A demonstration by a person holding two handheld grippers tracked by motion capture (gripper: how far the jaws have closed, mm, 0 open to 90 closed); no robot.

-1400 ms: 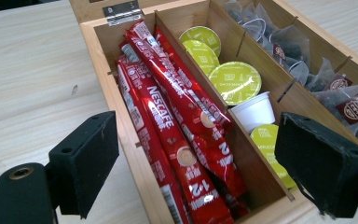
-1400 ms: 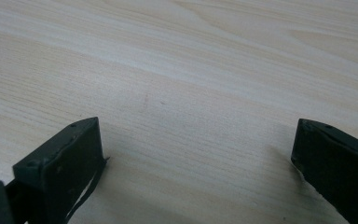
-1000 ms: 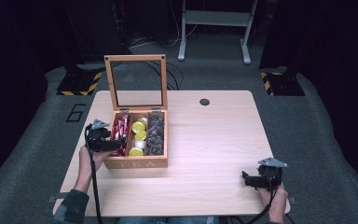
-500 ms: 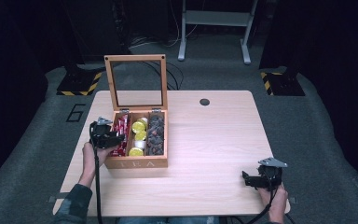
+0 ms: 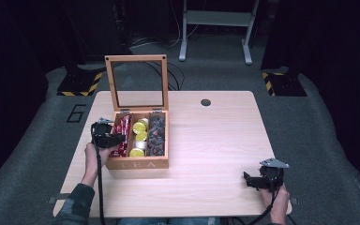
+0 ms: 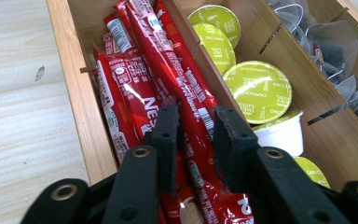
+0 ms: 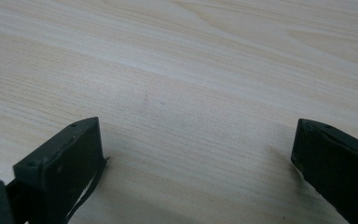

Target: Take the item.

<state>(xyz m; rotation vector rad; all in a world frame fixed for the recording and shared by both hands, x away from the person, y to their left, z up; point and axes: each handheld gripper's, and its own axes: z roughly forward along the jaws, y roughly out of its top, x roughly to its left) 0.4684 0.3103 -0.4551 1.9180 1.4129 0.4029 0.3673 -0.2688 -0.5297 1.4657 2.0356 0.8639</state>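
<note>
The high view sits above the person's side, looking forward and down over the whole table (image 5: 215, 136), tea box (image 5: 136, 164) included. The left gripper view rides right up close, peering along its jaws into that same box (image 6: 81, 116). The right gripper view hangs low over bare tabletop (image 7: 191, 70), the stretch at the high view's lower right.

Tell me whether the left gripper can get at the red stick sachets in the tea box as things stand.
Probably yes: the lid stands open and the left gripper, its jaws just closing, already straddles a red stick sachet.
</note>
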